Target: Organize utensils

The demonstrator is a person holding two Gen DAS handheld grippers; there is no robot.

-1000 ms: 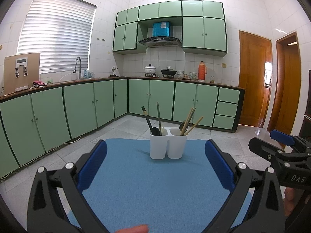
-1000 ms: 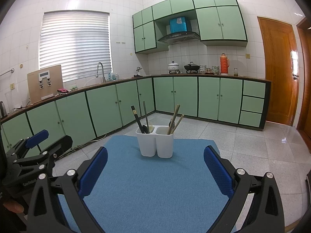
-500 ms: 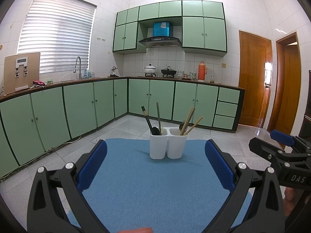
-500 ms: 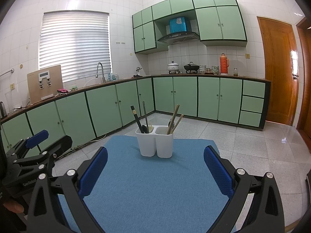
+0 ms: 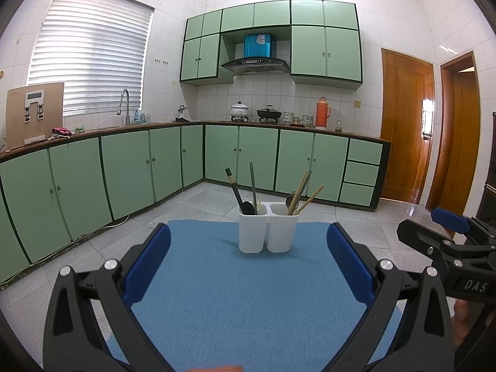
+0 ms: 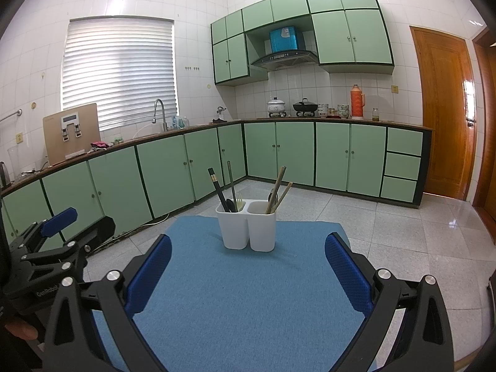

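Observation:
A white two-compartment utensil holder stands at the far end of a blue mat; it also shows in the right wrist view. Its left compartment holds dark chopsticks, a black spoon and a pale fork. Its right compartment holds wooden chopsticks and a dark spoon. My left gripper is open and empty, well short of the holder. My right gripper is open and empty too. Each gripper shows at the edge of the other's view.
The mat covers a small table over a tiled floor. Green kitchen cabinets run along the back and left walls. Wooden doors stand at the right.

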